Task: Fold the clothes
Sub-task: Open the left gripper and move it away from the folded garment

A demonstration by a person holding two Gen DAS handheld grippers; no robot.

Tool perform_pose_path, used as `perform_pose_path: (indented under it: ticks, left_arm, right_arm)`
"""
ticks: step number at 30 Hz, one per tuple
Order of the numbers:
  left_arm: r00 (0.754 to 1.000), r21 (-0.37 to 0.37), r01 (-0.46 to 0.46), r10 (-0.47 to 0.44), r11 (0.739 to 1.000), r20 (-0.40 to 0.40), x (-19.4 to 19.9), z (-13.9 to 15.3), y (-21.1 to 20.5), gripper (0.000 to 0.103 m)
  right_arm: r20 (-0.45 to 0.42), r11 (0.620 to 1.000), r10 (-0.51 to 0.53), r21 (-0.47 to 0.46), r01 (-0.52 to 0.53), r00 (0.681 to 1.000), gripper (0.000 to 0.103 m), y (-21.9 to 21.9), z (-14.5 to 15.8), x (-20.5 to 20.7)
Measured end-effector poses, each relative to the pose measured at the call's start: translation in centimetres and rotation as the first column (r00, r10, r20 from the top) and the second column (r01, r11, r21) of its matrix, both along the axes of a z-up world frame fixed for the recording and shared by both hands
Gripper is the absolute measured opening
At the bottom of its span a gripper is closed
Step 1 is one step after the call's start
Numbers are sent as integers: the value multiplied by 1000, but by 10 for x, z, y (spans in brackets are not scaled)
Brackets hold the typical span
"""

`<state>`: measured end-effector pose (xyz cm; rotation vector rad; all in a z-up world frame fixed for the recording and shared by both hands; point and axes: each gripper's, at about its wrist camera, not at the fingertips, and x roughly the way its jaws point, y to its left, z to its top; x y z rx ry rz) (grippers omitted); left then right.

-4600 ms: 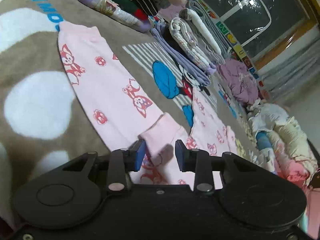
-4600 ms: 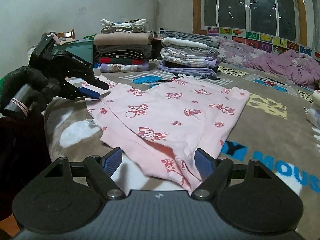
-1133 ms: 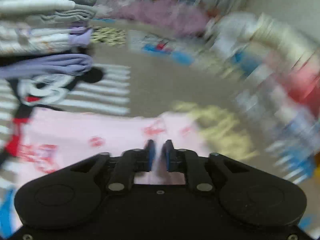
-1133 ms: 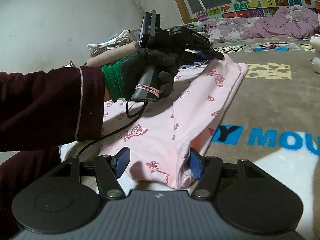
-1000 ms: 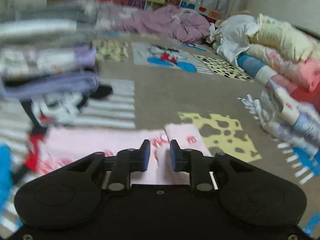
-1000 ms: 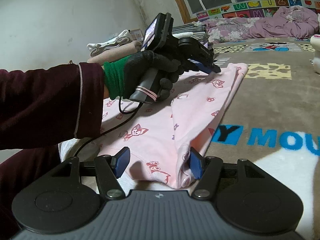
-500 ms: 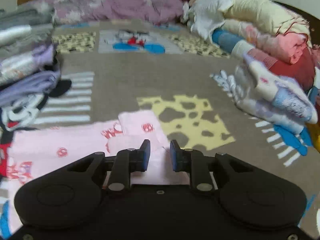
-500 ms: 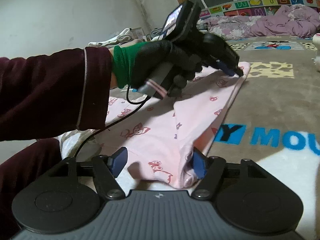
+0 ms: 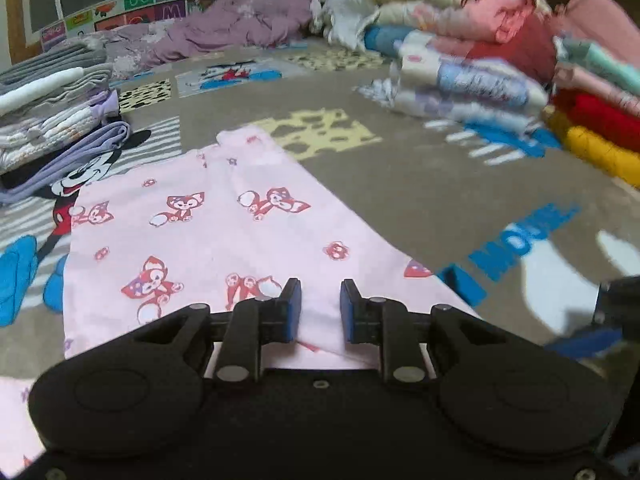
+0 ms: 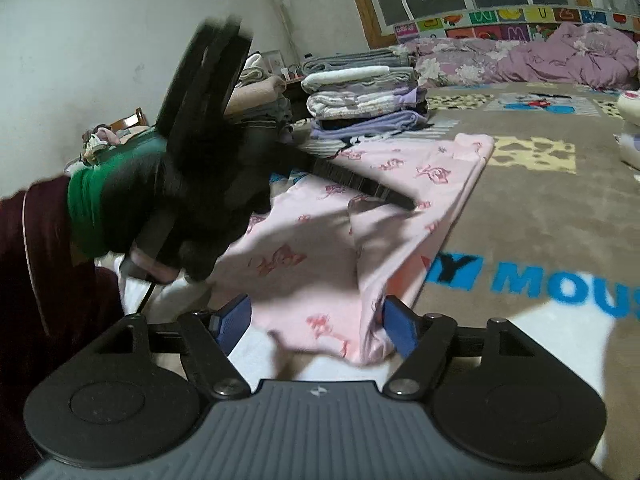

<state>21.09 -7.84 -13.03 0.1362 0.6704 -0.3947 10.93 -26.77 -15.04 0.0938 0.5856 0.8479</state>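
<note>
A: Where are our hands?

B: Our left hand (image 10: 192, 216), in a black glove with a green cuff and a dark red sleeve, reaches across the pink fox-print garment (image 9: 224, 232). It is blurred in the right wrist view. Both grippers tilt downward.

A: And the left gripper (image 9: 318, 312)?

B: Its blue pads stand a narrow gap apart over the pink cloth. A fold sits between them; we cannot tell whether they pinch it.

A: The right gripper (image 10: 316, 322)?

B: Its jaws are opening wide, the near hem bunched between them, the right pad touching it.

A: Where is the garment?

B: Flat on the brown cartoon blanket (image 9: 420, 184), beside folded stacks (image 9: 52, 112).
</note>
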Motion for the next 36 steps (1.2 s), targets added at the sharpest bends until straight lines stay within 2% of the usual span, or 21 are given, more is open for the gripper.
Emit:
perform_pose_path:
  ticks: [1, 3, 5, 7, 9, 12, 13, 15, 16, 21, 23, 25, 28, 31, 34, 36]
  left_arm:
    - [1000, -23, -13, 14, 1000, 16, -3, 3, 3, 22]
    - [999, -64, -37, 39, 997, 27, -5, 7, 9, 24]
    - [998, -68, -46, 48, 997, 27, -5, 7, 11, 24]
    - [998, -59, -56, 56, 997, 11, -3, 3, 12, 24]
    - [997, -31, -77, 76, 997, -28, 0, -4, 12, 28]
    - [997, -67, -80, 80, 995, -1, -7, 0, 16, 28]
    - [996, -80, -85, 86, 993, 2, -8, 1, 17, 30]
    - [995, -75, -99, 98, 992, -17, -6, -2, 19, 35]
    - [994, -41, -101, 99, 994, -49, -1, -8, 17, 39]
    - [990, -112, -135, 137, 984, 14, -22, 8, 31, 40]
    - [981, -120, -186, 190, 975, 26, -36, 11, 44, 41]
    - [968, -154, -243, 249, 958, 19, -47, 10, 61, 42]
    - [944, -246, -324, 328, 914, -24, -62, 10, 97, 50]
    - [915, -331, -392, 399, 858, -50, -72, 15, 133, 55]
    - [881, -411, -450, 470, 793, -56, -85, 24, 165, 59]
    - [854, -436, -488, 517, 756, -58, -94, 27, 184, 61]
  right_arm:
    - [16, 1000, -8, -16, 8, 1000, 71, -2, 2, -6]
    - [117, 996, -29, -84, 39, 993, 71, 0, 9, -19]
    - [216, 993, -37, -104, 61, 976, 71, 4, 15, -25]
    - [277, 994, -23, -98, 52, 961, 71, 14, 17, -23]
    - [280, 991, -9, -124, 46, 960, 71, 28, 12, -11]
    - [147, 979, 9, -201, 20, 989, 73, 46, -9, 8]
    - [146, 970, 9, -241, 27, 989, 73, 48, -13, 8]
    - [125, 975, -14, -216, 41, 992, 74, 44, -11, 6]
    - [128, 980, -25, -194, 50, 991, 74, 40, -10, 4]
    - [175, 963, -29, -260, 74, 984, 75, 44, -14, -9]
    - [212, 961, -28, -265, 85, 977, 74, 44, -6, -19]
    - [259, 959, -27, -267, 99, 966, 73, 44, 2, -31]
    - [292, 964, -43, -238, 116, 955, 73, 44, 12, -37]
    - [271, 971, -54, -209, 113, 961, 73, 47, 16, -41]
    - [212, 982, -40, -174, 78, 976, 73, 54, 17, -49]
    - [179, 988, -29, -146, 56, 983, 73, 60, 18, -52]
